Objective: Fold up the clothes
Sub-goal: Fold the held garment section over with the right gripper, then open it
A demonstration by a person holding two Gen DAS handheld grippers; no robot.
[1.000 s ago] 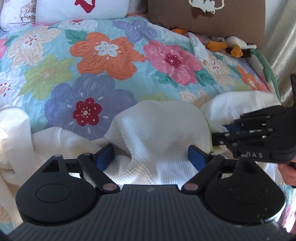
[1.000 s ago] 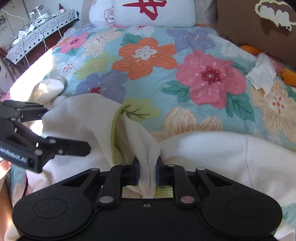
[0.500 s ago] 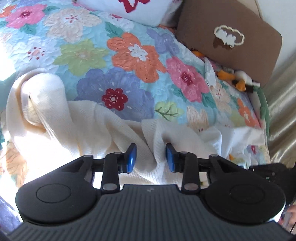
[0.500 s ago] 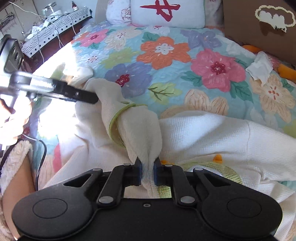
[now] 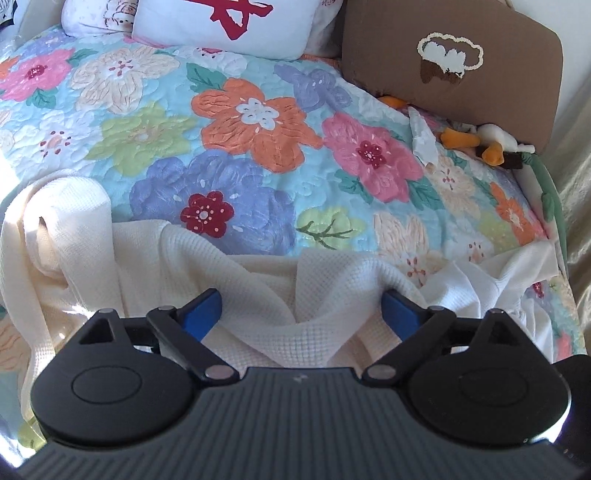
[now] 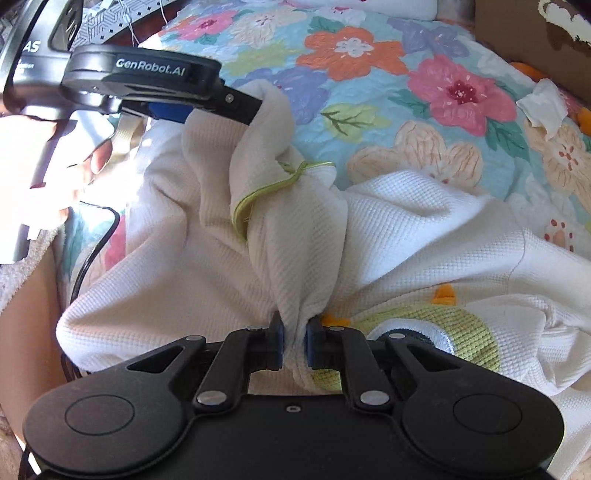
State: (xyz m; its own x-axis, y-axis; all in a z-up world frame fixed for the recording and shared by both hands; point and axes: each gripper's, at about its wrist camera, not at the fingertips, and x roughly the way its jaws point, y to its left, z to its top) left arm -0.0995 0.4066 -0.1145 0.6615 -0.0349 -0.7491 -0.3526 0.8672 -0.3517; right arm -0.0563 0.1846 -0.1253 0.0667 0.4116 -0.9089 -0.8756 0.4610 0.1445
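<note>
The soft, light waffle-knit garment on the bed bunches easily; the right gripper clamps a fold, the left gripper's fingers are opening around slack cloth, so seams or hems suit best.

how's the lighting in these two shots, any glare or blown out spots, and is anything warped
Left wrist view: sunlight whitens the cream garment at the left edge; fisheye bends the bedspread. Right wrist view: the hand by the left tongs is blown out; the right tongs stay sharp.

Garment bunched on the bed just ahead of the left hand-held gripper, pillows at the far end, cushion far right, soft toy before it.
</note>
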